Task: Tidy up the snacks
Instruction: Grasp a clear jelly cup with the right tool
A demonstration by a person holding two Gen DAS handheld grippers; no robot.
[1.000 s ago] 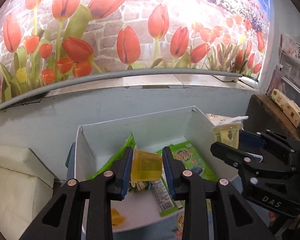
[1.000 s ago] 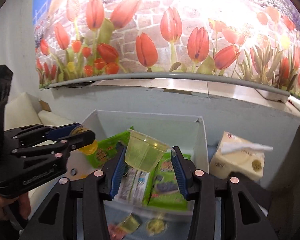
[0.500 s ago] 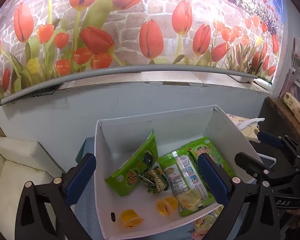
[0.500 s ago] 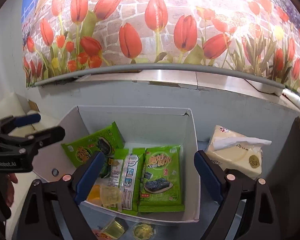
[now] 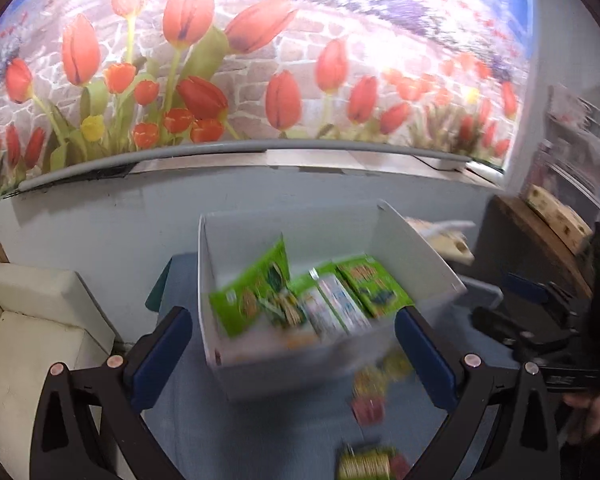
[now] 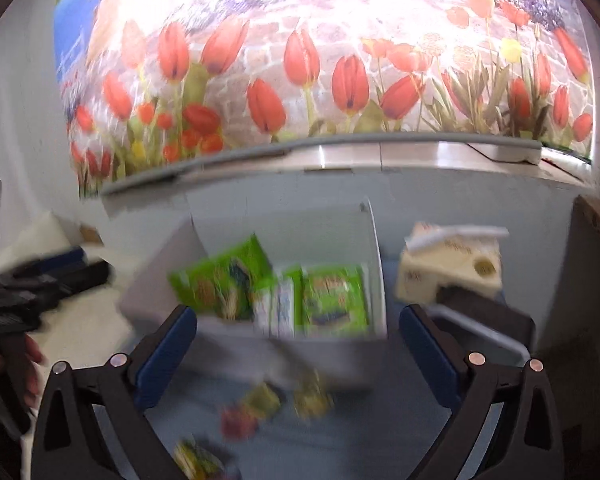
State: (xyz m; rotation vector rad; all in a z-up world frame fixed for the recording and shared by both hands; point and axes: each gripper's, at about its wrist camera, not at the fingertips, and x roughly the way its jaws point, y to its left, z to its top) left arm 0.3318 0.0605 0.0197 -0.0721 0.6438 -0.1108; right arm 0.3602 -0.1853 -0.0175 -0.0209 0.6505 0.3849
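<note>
Our left gripper point(image 5: 292, 344) stands with its jaws spread wide and nothing between them; they have just been opening, and the right gripper point(image 6: 298, 340) has done the same and is equally empty. Both look down toward the white box point(image 5: 416, 248), which sits on the blue table point(image 5: 284, 432) against the pale wall. Inside it we see three green snack packs point(image 5: 256, 296) lying side by side, the leftmost propped on the box's left wall, with some small yellow pieces on the box floor (too blurred to name).

The loose snacks point(image 6: 260, 404) that are not yet stowed lie on the table in front of the box's near wall, between us and it: small yellow and red pieces, smeared in both views.

We judge the main risk to be aiming at these. They are small and close together, so a wide jaw closing among them could catch two at once or nudge one off the table's near edge. The box looks light; a gripper brushing its near wall could shove it back. Beside the box, the tissue pack point(image 6: 452, 260) is near enough to snag on the right.
</note>
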